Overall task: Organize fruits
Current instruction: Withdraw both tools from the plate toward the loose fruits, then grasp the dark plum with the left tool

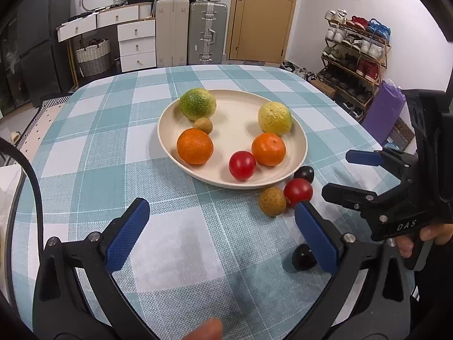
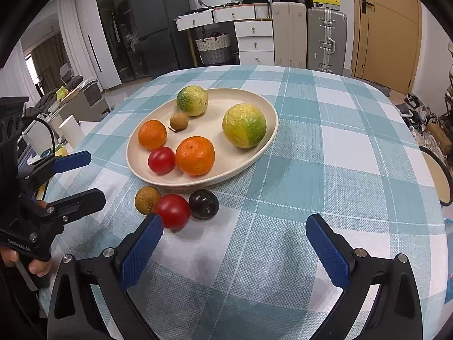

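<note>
A cream plate (image 1: pixel 294 130) (image 2: pixel 263 104) on the checked cloth holds two green-yellow citrus fruits (image 1: pixel 197 104) (image 2: pixel 244 126), two oranges (image 1: pixel 194 146) (image 2: pixel 194 155), a red tomato (image 1: pixel 242 165) (image 2: pixel 161 160) and a small brown longan (image 1: pixel 203 125) (image 2: pixel 179 121). Beside its near rim lie a brown longan (image 1: pixel 272 201) (image 2: pixel 147 200), a red tomato (image 1: pixel 298 191) (image 2: pixel 172 211) and a dark plum (image 1: pixel 303 174) (image 2: pixel 203 204). Another dark plum (image 1: pixel 303 257) lies by my left gripper's right finger. My left gripper (image 1: pixel 222 235) is open and empty. My right gripper (image 2: pixel 235 249) (image 1: pixel 339 175) is open and empty, just short of the loose fruits.
The table (image 1: pixel 93 147) has a teal and white checked cloth. Behind it stand suitcases (image 1: pixel 208 32), white drawers (image 1: pixel 137 45), a shoe rack (image 1: pixel 356 53) and a door (image 1: pixel 263 14). A fridge (image 2: pixel 153 25) stands at the far left of the right wrist view.
</note>
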{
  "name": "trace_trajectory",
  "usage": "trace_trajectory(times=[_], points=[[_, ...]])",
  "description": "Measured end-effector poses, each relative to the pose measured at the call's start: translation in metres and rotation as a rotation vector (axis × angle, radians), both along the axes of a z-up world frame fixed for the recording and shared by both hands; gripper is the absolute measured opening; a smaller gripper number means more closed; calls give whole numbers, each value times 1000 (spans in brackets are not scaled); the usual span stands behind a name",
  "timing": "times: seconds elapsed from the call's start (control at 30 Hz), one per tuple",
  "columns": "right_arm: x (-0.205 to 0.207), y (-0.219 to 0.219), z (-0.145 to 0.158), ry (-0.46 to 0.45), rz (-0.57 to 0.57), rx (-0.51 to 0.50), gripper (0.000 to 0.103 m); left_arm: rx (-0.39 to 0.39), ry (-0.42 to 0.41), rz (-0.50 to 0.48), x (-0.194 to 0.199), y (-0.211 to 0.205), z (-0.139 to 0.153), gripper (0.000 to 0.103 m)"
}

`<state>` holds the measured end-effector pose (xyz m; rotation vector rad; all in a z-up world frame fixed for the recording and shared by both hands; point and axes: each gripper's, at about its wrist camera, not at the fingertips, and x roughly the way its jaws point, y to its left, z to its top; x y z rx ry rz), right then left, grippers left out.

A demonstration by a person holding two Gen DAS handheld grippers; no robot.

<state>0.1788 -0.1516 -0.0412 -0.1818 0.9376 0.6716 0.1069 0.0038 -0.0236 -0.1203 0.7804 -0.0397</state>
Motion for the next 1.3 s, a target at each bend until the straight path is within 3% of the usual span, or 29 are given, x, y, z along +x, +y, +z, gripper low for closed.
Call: trace_trajectory(times=[0.4, 0.5, 0.63, 0.97, 1.13, 1.3], points=[[-3, -3, 1, 28, 49, -17, 103, 42, 62, -139, -15, -27, -8, 102], [-6, -1, 1, 32, 56, -13, 103, 34, 78, -185, -19, -34, -12, 94], [-8, 3, 0, 34, 69, -15, 103, 44, 90, -243, -24, -45, -16, 91], [-10, 4, -2, 42, 77, -24, 103, 83, 118, -348, -30, -69, -29, 58], [-10, 3, -2, 41, 76, -20, 103, 81, 107, -364, -30, -74, -29, 46], [-10, 3, -2, 42, 74, -19, 103, 67, 103, -368, -29, -73, -28, 28]])
